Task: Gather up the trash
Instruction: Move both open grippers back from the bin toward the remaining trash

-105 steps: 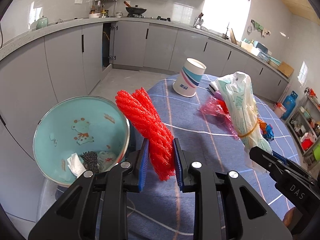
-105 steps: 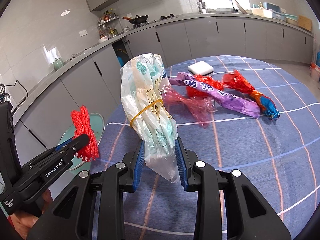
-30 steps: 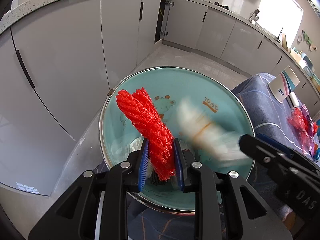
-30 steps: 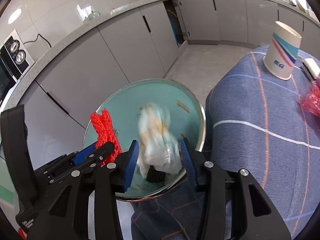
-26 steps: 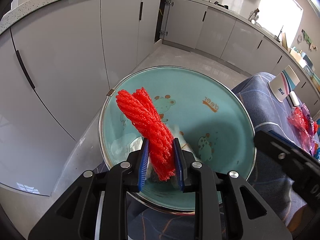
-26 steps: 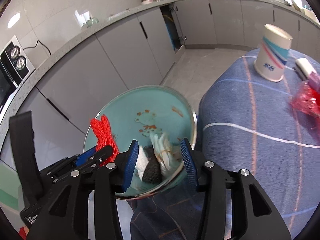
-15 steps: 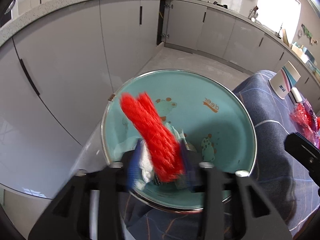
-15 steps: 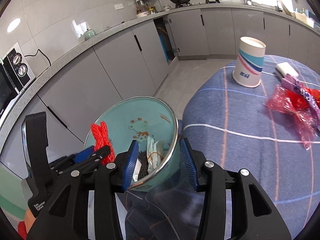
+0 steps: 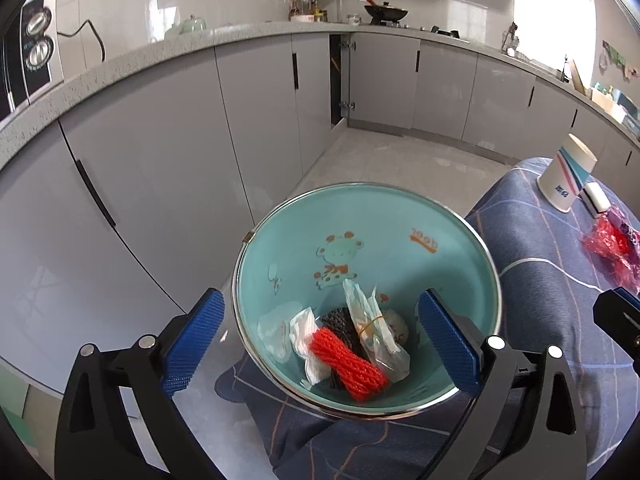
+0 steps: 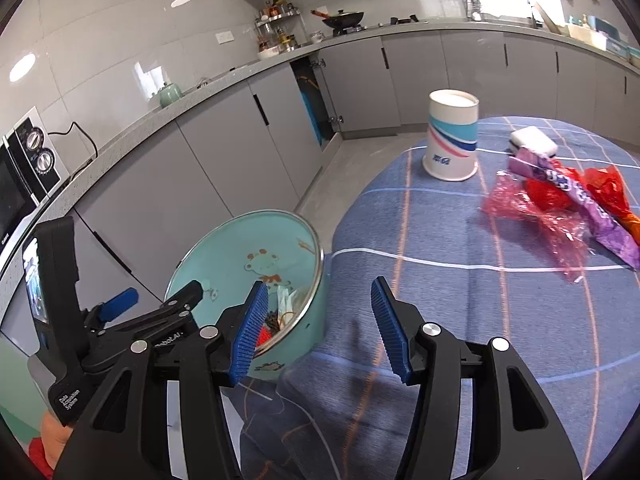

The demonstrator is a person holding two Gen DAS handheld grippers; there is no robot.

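A teal bin (image 9: 400, 216) with a metal rim stands beside the table. Inside it lie the red foam net (image 9: 346, 364), a clear plastic bag with a rubber band (image 9: 372, 328), white tissue (image 9: 304, 332) and a black net. My left gripper (image 9: 320, 336) hovers over the bin, its jaws opening wide, nothing between them. My right gripper (image 10: 318, 324) is over the table's edge next to the bin (image 10: 224, 256), jaws opening and empty. On the blue cloth lie a red plastic wrapper (image 10: 532, 208), a purple wrapper (image 10: 588, 208) and a paper cup (image 10: 452, 140).
Grey kitchen cabinets (image 9: 192, 152) run behind the bin, one door ajar. A small white box (image 10: 532, 140) sits behind the wrappers. The table (image 10: 440, 280) has a blue checked cloth that hangs over its edge by the bin.
The left gripper opened and dropped the red foam net into the bin. The plastic bag fell from the right gripper into the bin; that gripper swung right toward the table and widened.
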